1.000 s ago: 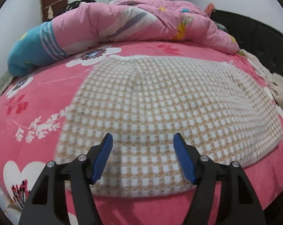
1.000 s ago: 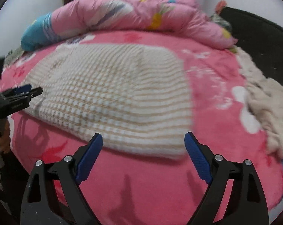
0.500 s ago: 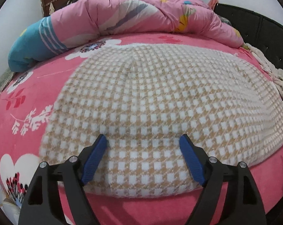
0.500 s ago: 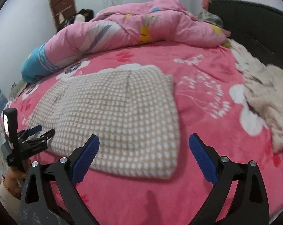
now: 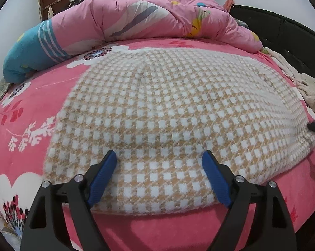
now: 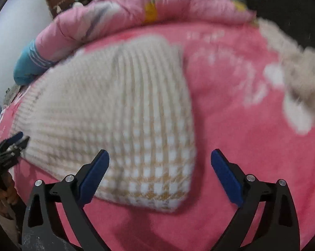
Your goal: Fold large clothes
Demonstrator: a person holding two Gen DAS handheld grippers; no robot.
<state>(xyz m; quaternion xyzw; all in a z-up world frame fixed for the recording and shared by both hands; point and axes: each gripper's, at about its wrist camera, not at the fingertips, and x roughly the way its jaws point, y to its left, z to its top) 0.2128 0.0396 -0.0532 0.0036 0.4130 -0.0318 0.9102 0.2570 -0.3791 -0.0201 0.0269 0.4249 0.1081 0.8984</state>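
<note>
1. So, left wrist view: left gripper [image 5: 159, 160] has its jaws apart with nothing clamped, and they have just been opening. It hovers over the near edge of the checked garment [image 5: 178, 113], whose fabric shows between the blue pads but is not pinched.
2. The garment lies flat as a folded block mid-frame on the pink bedsheet [image 5: 32, 108]. A rolled quilt [image 5: 136, 16] sits at 12 o'clock and a cream fuzzy blanket [image 5: 299, 83] at 3 o'clock.
3. Right wrist view, blurred: right gripper [image 6: 160, 161] stands wide apart and empty, jaws just been opening. The garment's near right corner [image 6: 174, 196] sits between and below the pads, apparently untouched.
4. The left gripper shows at 9 o'clock by the garment's left edge, with a hand [image 6: 3, 196] at 8 o'clock.
5. Progress: the garment looks already folded at least once, with a neat edge and doubled thickness. Probably left: another fold from the near edge, or it is done. Cannot tell which.
</note>
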